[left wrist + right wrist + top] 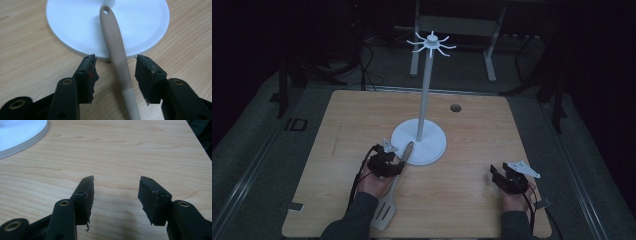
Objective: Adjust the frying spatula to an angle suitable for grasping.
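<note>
Straddling spatula handle (120, 65), left gripper (116, 70) fingers apart

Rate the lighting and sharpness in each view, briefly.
High view: dim and underexposed, surroundings near black, the white stand brightest, the spatula murky. Left gripper view: evenly lit, the spatula handle sharp near its hanging hole, softer toward the bottom edge, a shadow band across it. Right gripper view: bright, wood grain of the table crisp, no glare.

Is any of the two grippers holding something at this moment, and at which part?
Nothing is held. The left gripper has its jaws on both sides of the beige slotted spatula's handle, with gaps. The right gripper is open above bare wood.
</note>
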`<state>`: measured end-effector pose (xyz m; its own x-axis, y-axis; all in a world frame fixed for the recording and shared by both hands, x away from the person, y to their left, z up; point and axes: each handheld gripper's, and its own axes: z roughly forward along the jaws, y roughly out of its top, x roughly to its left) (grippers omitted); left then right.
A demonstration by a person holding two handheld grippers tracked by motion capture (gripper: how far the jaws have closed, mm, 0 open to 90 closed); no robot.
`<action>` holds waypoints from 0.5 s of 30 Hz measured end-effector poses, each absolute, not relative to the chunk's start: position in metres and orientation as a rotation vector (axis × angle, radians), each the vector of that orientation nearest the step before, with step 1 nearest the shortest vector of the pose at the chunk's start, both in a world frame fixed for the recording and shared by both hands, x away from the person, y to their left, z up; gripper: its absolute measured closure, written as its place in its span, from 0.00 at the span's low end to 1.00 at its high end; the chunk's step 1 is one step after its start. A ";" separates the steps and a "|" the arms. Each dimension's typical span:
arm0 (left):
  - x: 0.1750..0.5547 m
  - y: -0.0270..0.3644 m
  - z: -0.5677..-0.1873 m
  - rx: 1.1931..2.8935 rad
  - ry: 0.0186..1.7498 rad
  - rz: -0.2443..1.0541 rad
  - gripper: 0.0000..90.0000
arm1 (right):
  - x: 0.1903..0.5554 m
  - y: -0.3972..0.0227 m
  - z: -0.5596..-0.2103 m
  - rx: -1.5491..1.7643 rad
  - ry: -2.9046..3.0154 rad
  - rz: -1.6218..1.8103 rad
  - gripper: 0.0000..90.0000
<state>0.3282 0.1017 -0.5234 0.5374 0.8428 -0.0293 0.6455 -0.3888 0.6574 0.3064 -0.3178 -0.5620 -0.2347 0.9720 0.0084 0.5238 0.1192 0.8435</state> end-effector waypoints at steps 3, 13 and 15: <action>0.329 0.096 -0.528 2.185 1.199 0.392 0.63 | 0.306 -0.318 -0.562 1.450 1.829 1.015 0.51; 0.330 0.089 -0.536 2.264 1.200 0.378 0.75 | 0.306 -0.318 -0.562 1.446 1.834 1.023 0.51; 0.330 0.089 -0.537 2.267 1.205 0.380 0.74 | 0.306 -0.318 -0.562 1.444 1.835 1.025 0.51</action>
<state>0.3302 0.0889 -0.5366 0.5605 0.8281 -0.0045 0.6760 -0.4544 0.5801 0.3062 -0.3181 -0.5619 -0.2434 0.9698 0.0151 0.5212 0.1176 0.8453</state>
